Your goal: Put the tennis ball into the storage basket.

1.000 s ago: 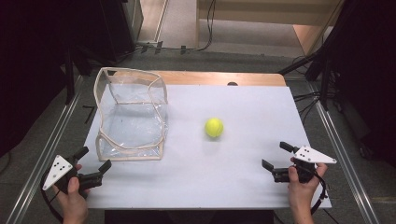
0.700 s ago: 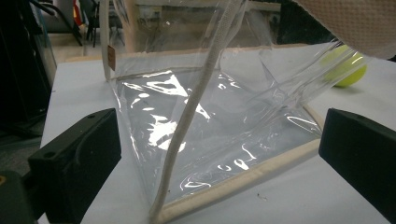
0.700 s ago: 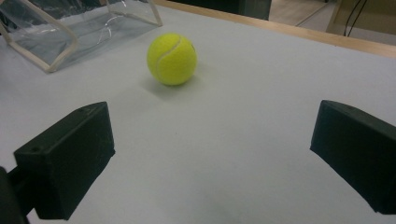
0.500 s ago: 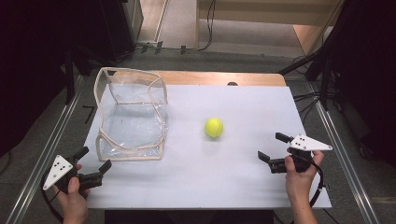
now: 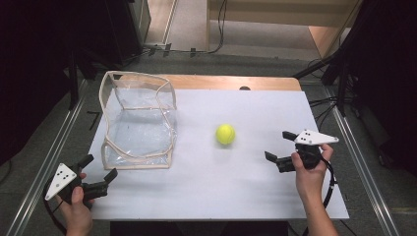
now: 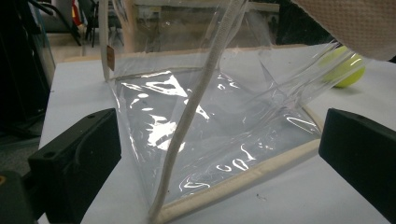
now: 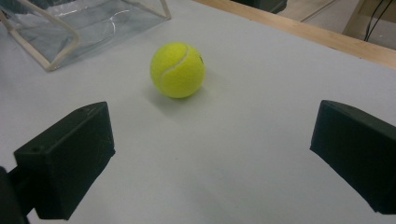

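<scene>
Right gripper point(image 5: 278, 154), jaws spread wide and empty, should advance squarely onto the tennis ball point(image 5: 225, 134) resting on the table point(image 5: 236, 187) beside the clear bag point(image 5: 139, 121), centring it before closing.

Fuzzy felt tennis ball point(image 5: 225, 133), glossy clear plastic bag point(image 5: 137, 123) (cloth-edged), matt white table point(image 5: 206, 187), wooden rim

— Where is your left gripper point(image 5: 100, 168)?

— At the near left corner; your left hand point(image 5: 74, 196) wraps its handle, jaws spread wide and aimed forward and to the right.

— And your right gripper point(image 5: 278, 149)?

— Your right hand point(image 5: 309, 164) holds it out at the right side, forearm coming up from the bottom edge, jaws wide apart and pointing left.
</scene>
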### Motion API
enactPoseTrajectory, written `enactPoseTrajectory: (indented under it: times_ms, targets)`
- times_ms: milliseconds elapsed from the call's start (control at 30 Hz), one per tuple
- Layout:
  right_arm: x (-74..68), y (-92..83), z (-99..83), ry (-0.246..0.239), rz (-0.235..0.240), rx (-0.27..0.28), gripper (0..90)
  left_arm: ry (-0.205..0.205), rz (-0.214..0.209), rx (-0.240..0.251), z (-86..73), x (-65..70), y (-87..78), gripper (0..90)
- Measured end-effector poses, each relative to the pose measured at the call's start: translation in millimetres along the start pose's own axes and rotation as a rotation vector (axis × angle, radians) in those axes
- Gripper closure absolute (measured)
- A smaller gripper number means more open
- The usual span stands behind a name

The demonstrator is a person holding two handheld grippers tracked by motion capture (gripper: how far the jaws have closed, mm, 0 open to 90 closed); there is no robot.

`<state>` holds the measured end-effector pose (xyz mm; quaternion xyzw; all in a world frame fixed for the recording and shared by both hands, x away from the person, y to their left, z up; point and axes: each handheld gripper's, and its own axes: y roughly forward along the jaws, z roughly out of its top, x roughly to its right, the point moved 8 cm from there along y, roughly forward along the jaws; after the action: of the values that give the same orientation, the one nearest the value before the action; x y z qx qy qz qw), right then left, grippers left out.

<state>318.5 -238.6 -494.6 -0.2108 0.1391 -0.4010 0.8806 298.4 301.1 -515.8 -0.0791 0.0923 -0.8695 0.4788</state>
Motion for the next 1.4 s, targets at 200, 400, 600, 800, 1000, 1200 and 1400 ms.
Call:
enactPoseTrajectory:
  times_ms: [200,400,600,800,1000,1200,1400]
  targets:
    - [-4.3,12.2,3.0,-0.022,0.021,-0.035,0.0,-0.003,-0.002,0.001,0.1,-0.1,-0.2,0.0]
    - [-5.7,22.9,6.8,-0.019,0.037,-0.054,0.0,-0.003,-0.003,0.0,0.0,0.1,0.0,0.0]
    - [-6.6,33.6,15.5,-0.043,0.058,-0.078,0.0,-0.002,-0.002,-0.001,-0.1,0.2,0.0,0.0]
    - [-9.6,41.2,22.4,-0.06,0.074,-0.099,0.0,-0.001,-0.003,-0.003,-0.2,0.2,0.0,0.0]
    - [-10.6,51.2,28.5,-0.071,0.086,-0.126,0.0,-0.001,-0.005,-0.005,-0.3,0.5,0.1,0.0]
    - [-10.9,61.0,33.6,-0.077,0.1,-0.162,0.0,-0.001,-0.007,-0.004,-0.3,0.6,0.1,0.0]
    - [-11.4,70.1,39.0,-0.097,0.113,-0.198,0.0,0.003,-0.007,-0.006,-0.4,0.8,0.4,0.0]
